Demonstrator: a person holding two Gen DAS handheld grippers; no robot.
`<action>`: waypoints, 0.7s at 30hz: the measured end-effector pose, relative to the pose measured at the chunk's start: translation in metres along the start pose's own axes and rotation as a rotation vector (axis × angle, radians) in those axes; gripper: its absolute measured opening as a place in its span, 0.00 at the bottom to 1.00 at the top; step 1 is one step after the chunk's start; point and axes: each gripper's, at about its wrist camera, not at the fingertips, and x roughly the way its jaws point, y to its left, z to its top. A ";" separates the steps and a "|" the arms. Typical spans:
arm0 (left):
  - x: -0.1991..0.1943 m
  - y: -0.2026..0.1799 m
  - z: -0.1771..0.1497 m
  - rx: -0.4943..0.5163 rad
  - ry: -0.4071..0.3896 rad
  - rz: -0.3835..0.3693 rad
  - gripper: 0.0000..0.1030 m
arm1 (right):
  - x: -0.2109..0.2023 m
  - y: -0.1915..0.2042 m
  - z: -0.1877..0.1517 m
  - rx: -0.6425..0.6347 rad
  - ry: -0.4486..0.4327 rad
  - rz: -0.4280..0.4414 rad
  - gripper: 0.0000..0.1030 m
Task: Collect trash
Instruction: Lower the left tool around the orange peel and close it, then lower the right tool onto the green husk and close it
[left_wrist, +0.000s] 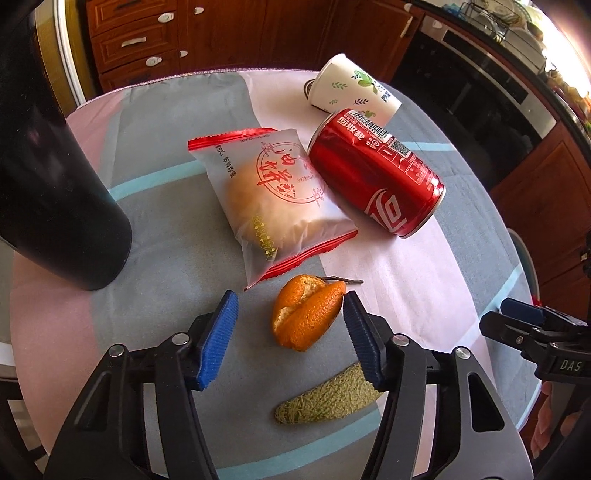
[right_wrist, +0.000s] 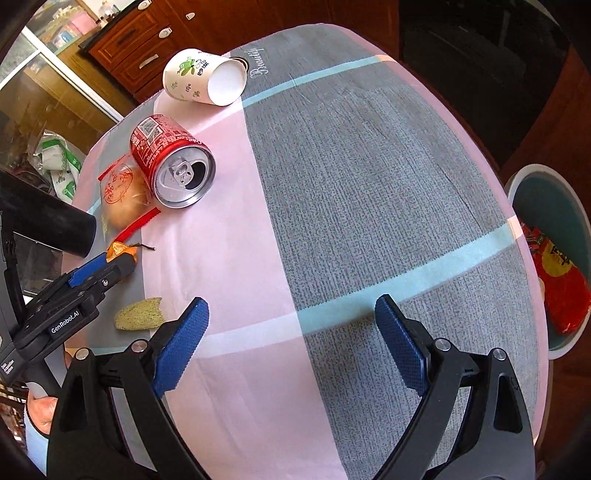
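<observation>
A cloth-covered table (left_wrist: 166, 229) bears an orange peel (left_wrist: 304, 317), melon rind (left_wrist: 328, 400), snack packet (left_wrist: 269, 199), can (left_wrist: 373, 173) and paper cup (left_wrist: 354, 86).

Both wrist cameras look steeply down, close over the desk (right_wrist: 369, 184); they share the can (left_wrist: 373, 173), cup (right_wrist: 203, 75) and peel.

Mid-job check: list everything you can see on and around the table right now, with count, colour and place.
orange peel: 1, orange, on the cloth between the left gripper's pads
melon rind: 1, green-tan, nearer than the peel
wrapped pastry: 1, clear and red wrapper, mid-table
cola can: 1, red, opened, on its side beside the pastry
paper cup: 1, white with green leaves, on its side at the far edge
tablecloth: 1, grey, pink, light-blue stripes
bin: 1, teal, on the floor beside the table, red wrapper inside
left gripper: 1, blue pads, around the peel, one pad touching
right gripper: 1, blue pads, open over bare cloth
</observation>
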 end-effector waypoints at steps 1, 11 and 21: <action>0.000 0.000 0.000 0.003 -0.001 -0.001 0.47 | 0.000 0.000 0.000 -0.001 0.001 -0.001 0.85; -0.015 0.003 -0.019 0.013 0.016 -0.024 0.22 | -0.001 0.017 -0.011 -0.036 0.021 0.011 0.85; -0.031 0.000 -0.058 0.055 0.071 -0.091 0.22 | -0.011 0.037 -0.027 -0.077 0.013 0.049 0.85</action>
